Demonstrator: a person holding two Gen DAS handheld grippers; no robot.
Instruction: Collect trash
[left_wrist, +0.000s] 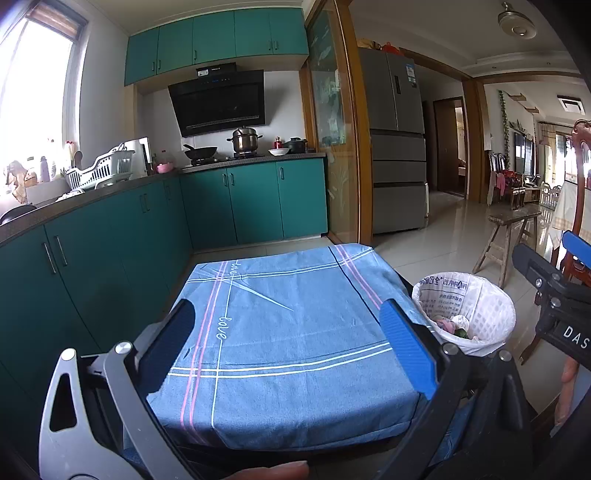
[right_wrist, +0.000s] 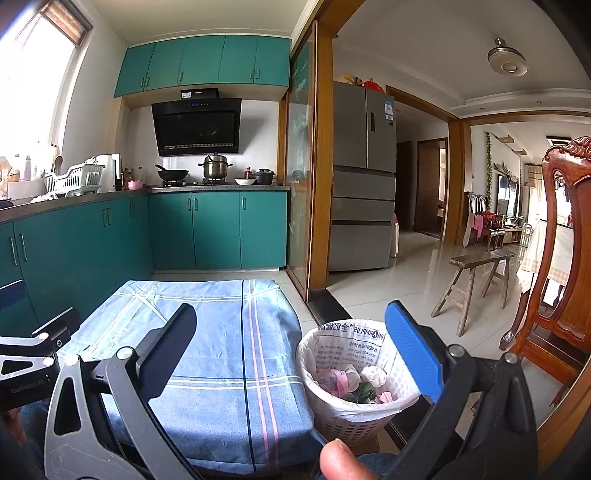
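Observation:
A white trash basket (right_wrist: 354, 373) lined with a printed plastic bag stands on the floor right of a table covered by a blue cloth (right_wrist: 207, 354). Pink, white and green scraps (right_wrist: 351, 380) lie inside it. The basket also shows in the left wrist view (left_wrist: 465, 314). My left gripper (left_wrist: 291, 343) is open and empty above the blue cloth (left_wrist: 288, 332). My right gripper (right_wrist: 303, 354) is open and empty, held above the cloth's right edge and the basket. No loose trash shows on the cloth.
Teal kitchen cabinets (left_wrist: 110, 236) run along the left and back, with a stove and pots (left_wrist: 243, 142). A grey fridge (right_wrist: 364, 177) stands behind a glass door. A wooden bench (right_wrist: 476, 280) and a carved wooden chair (right_wrist: 561, 258) stand at the right.

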